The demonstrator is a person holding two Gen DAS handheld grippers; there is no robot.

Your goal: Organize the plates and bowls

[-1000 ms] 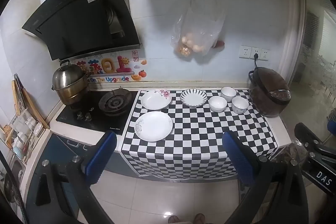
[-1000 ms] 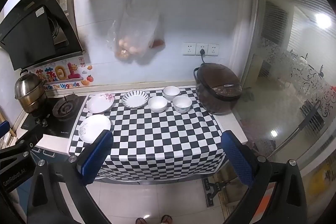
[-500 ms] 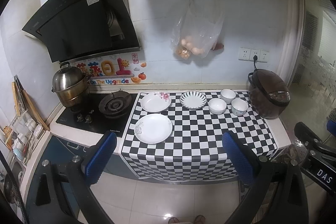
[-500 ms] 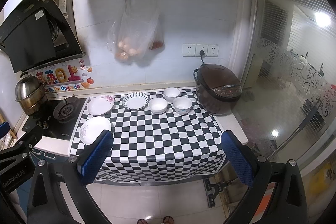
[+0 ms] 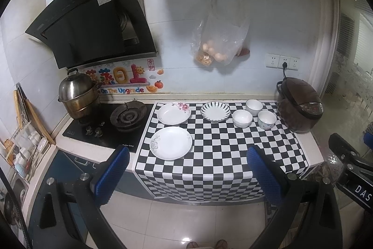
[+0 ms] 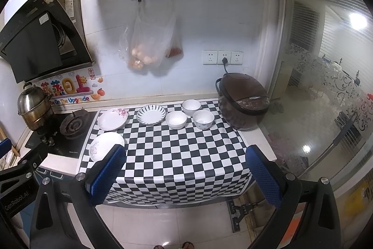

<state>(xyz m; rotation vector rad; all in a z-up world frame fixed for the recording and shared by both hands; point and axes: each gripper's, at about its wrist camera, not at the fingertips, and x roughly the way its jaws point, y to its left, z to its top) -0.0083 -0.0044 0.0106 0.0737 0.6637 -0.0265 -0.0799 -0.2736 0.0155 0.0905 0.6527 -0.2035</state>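
On the checkered cloth lie a white plate at front left, a floral plate behind it, and a striped plate. Three white bowls stand to its right. The same dishes show in the right wrist view: white plate, floral plate, striped plate, bowls. My left gripper and right gripper are open and empty, held back from the counter above the floor.
A gas stove with a steel pot is left of the cloth. A brown rice cooker stands at the right end. A plastic bag hangs on the wall. A range hood juts out above the stove.
Both views have shifted slightly, the counter sitting a little lower in frame. The dishes have not moved and both grippers stay open.
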